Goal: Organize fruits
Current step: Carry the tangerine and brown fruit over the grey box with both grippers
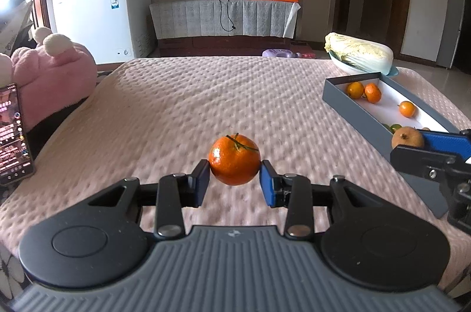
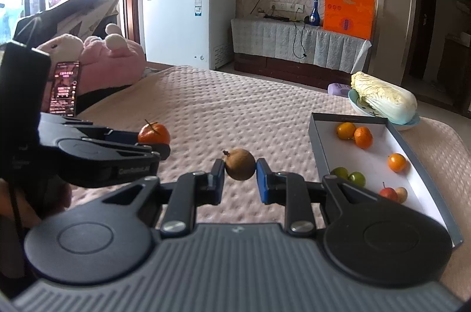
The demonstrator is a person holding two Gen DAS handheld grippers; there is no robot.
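**Both grippers loaded over the pink blanket**

Over on the far left I've got a phone (image 1: 13, 135) propped by the pink plush (image 1: 56, 70). Next, my left gripper (image 1: 235, 178) is clamped on a tangerine (image 1: 234, 159), lifted off the pink blanket (image 1: 206, 94). Moving right, my right gripper (image 2: 240, 178) pinches a small brown fruit (image 2: 240, 164) between its pads. Further right sits the grey box (image 2: 316, 147) with oranges (image 2: 356, 133), green ones (image 2: 348, 176) and a red one (image 2: 388, 192) inside. Behind it, a cabbage (image 2: 385, 97) lies on a plate.
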